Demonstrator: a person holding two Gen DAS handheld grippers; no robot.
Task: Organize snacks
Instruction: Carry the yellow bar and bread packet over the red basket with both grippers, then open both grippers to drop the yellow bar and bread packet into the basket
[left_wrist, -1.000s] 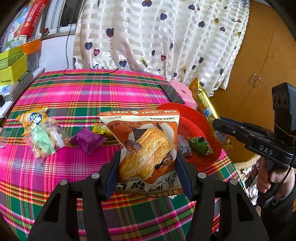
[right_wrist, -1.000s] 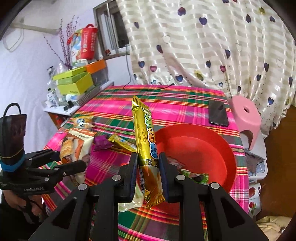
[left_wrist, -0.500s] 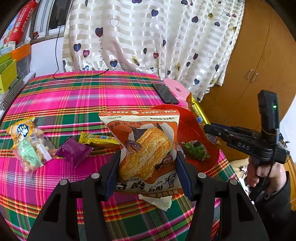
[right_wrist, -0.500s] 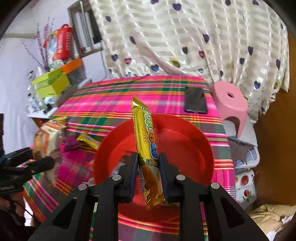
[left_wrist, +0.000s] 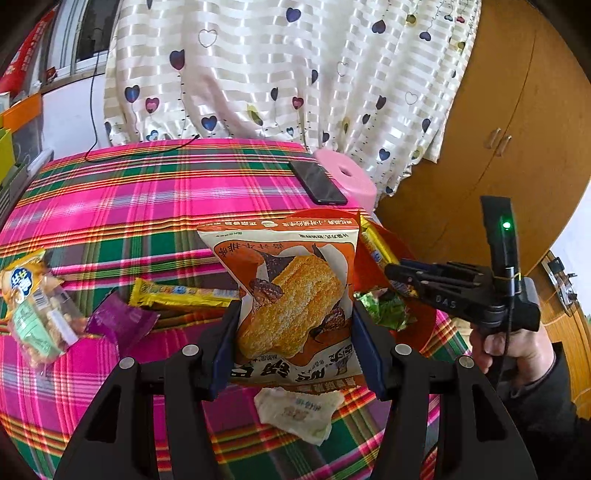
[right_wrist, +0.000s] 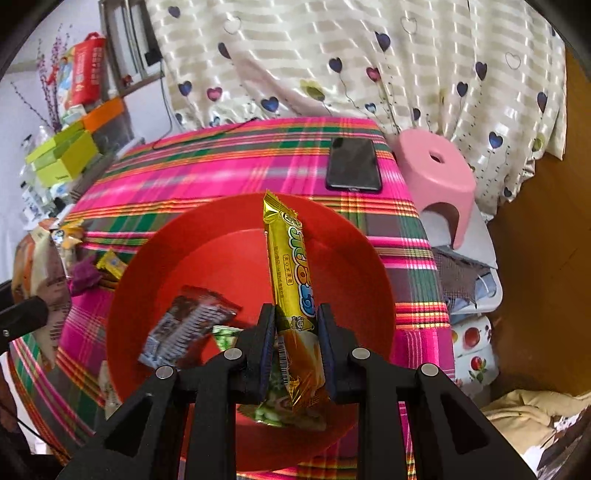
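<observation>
Left gripper (left_wrist: 295, 347) grips our orange bag (left_wrist: 291, 295) at centre frame. Right gripper (right_wrist: 296, 345) clamps our yellow bar (right_wrist: 293, 273) over the red bowl (right_wrist: 343, 243), centre.

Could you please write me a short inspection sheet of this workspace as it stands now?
Surface: table with plaid cloth.
Job's things: red bowl holding a blue-and-brown packet and a green packet; on the cloth a yellow bar, purple packet, clear bag, white packet.
Clutter: phone.
Grippers: left gripper, jaws shut on orange bag; right gripper, jaws shut on gold bar above the bowl.
Cables: black cable at the far edge.
Surroundings: heart curtain, pink stool, wooden cupboard.
</observation>
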